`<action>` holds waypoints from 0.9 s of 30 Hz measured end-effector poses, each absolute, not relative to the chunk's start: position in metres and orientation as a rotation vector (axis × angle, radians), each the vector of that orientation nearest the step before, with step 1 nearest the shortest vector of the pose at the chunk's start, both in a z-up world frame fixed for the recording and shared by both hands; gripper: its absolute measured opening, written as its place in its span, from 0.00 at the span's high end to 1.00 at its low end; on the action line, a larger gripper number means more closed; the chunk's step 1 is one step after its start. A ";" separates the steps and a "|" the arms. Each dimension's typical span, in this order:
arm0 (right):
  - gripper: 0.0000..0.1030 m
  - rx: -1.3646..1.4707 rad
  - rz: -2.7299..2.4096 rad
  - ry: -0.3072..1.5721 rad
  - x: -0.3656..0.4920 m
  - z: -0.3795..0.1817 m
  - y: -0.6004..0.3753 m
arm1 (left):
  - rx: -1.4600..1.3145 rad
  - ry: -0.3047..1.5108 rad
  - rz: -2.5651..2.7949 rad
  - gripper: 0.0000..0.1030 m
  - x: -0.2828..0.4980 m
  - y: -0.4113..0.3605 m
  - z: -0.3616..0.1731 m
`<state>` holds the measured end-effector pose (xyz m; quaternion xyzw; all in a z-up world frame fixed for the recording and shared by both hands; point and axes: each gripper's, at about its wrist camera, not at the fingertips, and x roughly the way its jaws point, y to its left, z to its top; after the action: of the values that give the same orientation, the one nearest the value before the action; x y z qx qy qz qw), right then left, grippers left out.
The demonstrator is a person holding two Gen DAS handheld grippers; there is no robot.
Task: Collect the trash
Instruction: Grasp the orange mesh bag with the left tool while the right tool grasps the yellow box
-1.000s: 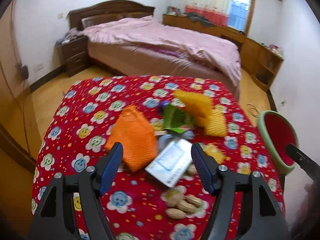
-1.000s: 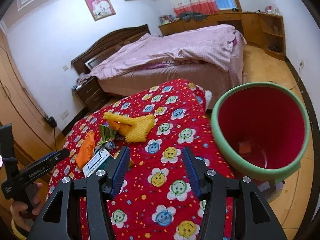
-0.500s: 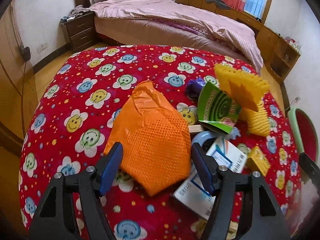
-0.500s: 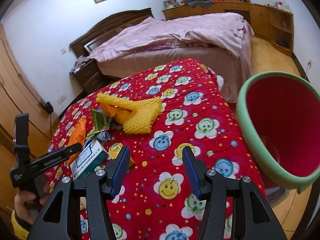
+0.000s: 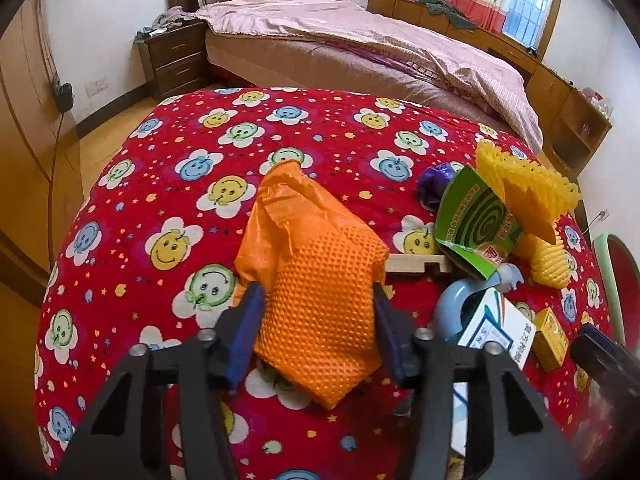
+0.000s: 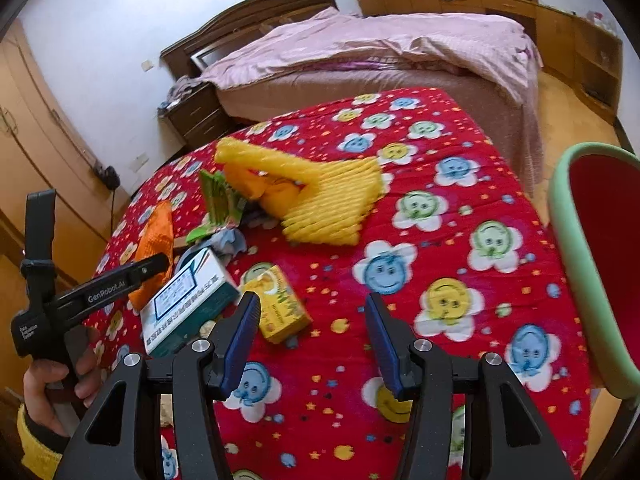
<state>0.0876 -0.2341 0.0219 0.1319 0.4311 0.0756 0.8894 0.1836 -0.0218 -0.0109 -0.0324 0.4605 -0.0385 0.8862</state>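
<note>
An orange plastic bag (image 5: 316,296) lies on the red smiley-print tablecloth (image 5: 168,184). My left gripper (image 5: 316,320) is open, its two blue fingers on either side of the bag's near end. In the right wrist view the bag (image 6: 154,240) lies behind the left gripper's finger (image 6: 120,280). My right gripper (image 6: 310,320) is open and empty above the cloth, near a small yellow box (image 6: 280,308). A white and green carton (image 6: 188,300), a green coil box (image 5: 472,224) and yellow foam netting (image 6: 320,200) lie nearby.
A red bin with a green rim (image 6: 592,256) stands off the table's right edge. A bed (image 5: 360,44) and a nightstand (image 5: 172,60) stand beyond the table. A wooden strip (image 5: 416,264), a grey roll (image 5: 452,308) and a purple wrapper (image 5: 434,184) lie among the trash.
My left gripper has moved forward and down, so the orange bag now lies between its open fingers. My right gripper has moved left, away from the bin, toward the yellow box.
</note>
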 end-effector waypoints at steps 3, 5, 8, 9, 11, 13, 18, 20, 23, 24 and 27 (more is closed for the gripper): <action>0.46 0.263 0.170 0.903 0.089 0.020 -0.228 | -0.088 0.943 -0.057 0.74 0.181 -0.015 -0.010; 0.46 0.268 0.182 0.921 0.091 0.017 -0.224 | -0.123 0.943 -0.058 0.80 0.179 -0.008 -0.008; 0.46 0.260 0.190 0.931 0.093 0.015 -0.217 | -0.140 0.928 -0.073 0.83 0.173 -0.004 -0.002; 0.46 0.257 0.192 0.930 0.094 0.015 -0.215 | -0.144 0.921 -0.079 0.83 0.169 -0.003 0.001; 0.46 0.257 0.193 0.935 0.095 0.012 -0.212 | -0.161 0.907 -0.092 0.83 0.163 -0.001 0.006; 0.47 0.253 0.191 0.930 0.095 0.011 -0.211 | -0.179 0.894 -0.107 0.83 0.155 0.000 0.011; 0.66 0.220 0.173 0.916 0.094 0.009 -0.208 | -0.210 0.862 -0.148 0.84 0.137 0.000 0.025; 0.67 0.228 0.168 0.908 0.091 0.010 -0.210 | -0.213 0.851 -0.162 0.84 0.131 -0.002 0.030; 0.67 0.245 0.166 0.888 0.082 0.016 -0.214 | -0.220 0.839 -0.179 0.84 0.121 -0.004 0.037; 0.67 0.250 0.167 0.878 0.077 0.020 -0.215 | -0.225 0.837 -0.186 0.84 0.118 -0.005 0.039; 0.67 0.258 0.169 0.849 0.063 0.031 -0.219 | -0.234 0.827 -0.207 0.84 0.108 -0.009 0.047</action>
<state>0.0633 -0.2187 0.0306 0.1245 0.4102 0.0814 0.8998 0.1078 -0.0093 0.0465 -0.1133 0.4000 -0.1002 0.9039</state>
